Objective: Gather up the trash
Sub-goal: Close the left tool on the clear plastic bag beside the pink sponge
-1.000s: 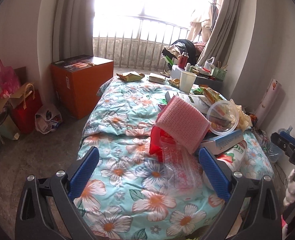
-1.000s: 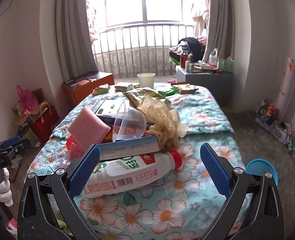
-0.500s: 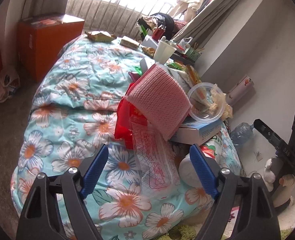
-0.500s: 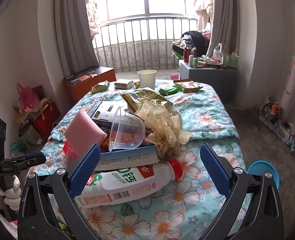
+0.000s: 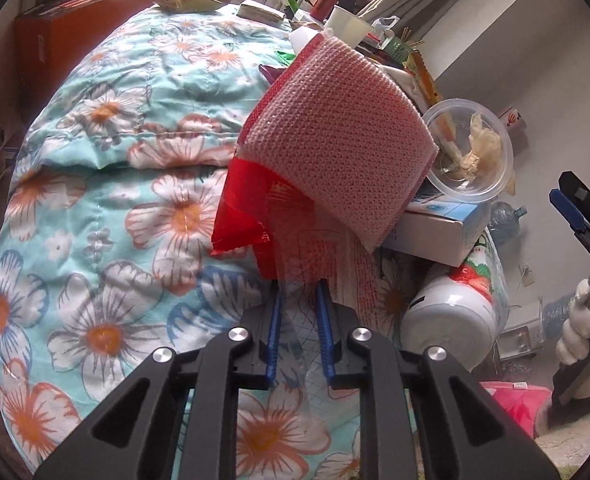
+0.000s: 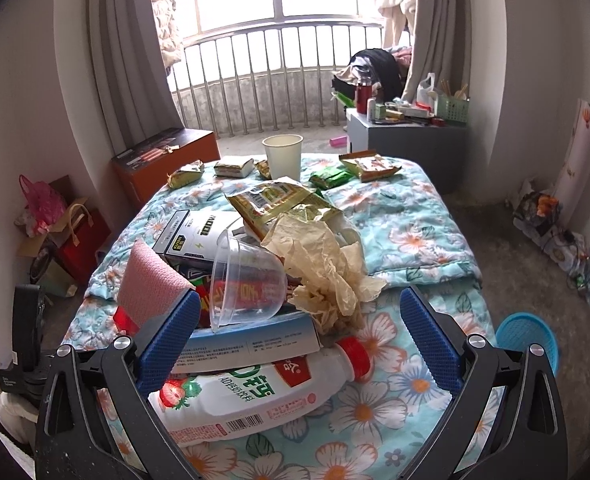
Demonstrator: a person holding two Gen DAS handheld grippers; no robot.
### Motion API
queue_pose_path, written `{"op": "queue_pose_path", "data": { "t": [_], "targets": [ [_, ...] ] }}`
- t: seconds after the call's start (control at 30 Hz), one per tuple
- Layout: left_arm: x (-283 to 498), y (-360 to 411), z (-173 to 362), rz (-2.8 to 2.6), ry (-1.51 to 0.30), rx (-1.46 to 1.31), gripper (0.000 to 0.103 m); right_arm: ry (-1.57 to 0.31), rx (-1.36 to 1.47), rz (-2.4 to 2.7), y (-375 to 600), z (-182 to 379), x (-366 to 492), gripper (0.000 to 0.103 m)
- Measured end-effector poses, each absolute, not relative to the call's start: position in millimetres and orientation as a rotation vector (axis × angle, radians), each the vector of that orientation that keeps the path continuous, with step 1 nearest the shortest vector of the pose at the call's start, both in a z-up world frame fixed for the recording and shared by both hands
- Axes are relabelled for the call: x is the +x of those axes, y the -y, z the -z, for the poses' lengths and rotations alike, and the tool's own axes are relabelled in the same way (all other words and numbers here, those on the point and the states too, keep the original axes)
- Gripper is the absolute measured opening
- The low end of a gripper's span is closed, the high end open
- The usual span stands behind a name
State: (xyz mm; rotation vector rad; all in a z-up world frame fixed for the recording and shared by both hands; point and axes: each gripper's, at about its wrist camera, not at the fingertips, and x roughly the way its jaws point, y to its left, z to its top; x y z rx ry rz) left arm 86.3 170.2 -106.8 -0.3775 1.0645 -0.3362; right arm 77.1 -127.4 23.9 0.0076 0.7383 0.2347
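The left gripper (image 5: 298, 294) has just been closing, and its blue pads now pinch the clear plastic bag with red print (image 5: 327, 260) (see-through, so its outline is hard to trace). That bag lies near the foot edge of the bed (image 5: 107, 184), running up under a red wrapper (image 5: 247, 208) and a pink mesh sponge (image 5: 343, 140). The right gripper (image 6: 297, 340) is spread wide, holding nothing, hovering over a white strawberry drink bottle (image 6: 255, 396) lying on its side by the same edge, just below a blue-and-white box (image 6: 251, 344).
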Motion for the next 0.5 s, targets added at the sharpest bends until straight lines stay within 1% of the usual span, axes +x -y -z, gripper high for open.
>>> {"op": "queue_pose_path", "data": {
  "t": [0.1, 0.2, 0.4, 0.5],
  "targets": [
    [81, -182, 97, 0.329, -1.045, -0.386, 0.009, -0.740, -0.015, -0.228, 123, -26, 81, 0.095],
    [69, -197, 86, 0.298, -1.039, -0.374, 0.007, -0.744, -0.032, -0.215, 120, -26, 88, 0.095],
    [52, -214, 78, 0.236, -1.038, -0.357, 0.007, -0.784, -0.051, -0.204, 114, -13, 110, 0.088],
    [48, -212, 77, 0.236, -1.029, -0.347, 0.007, -0.821, 0.018, -0.201, 120, -9, 123, 0.086]
  ]
}}
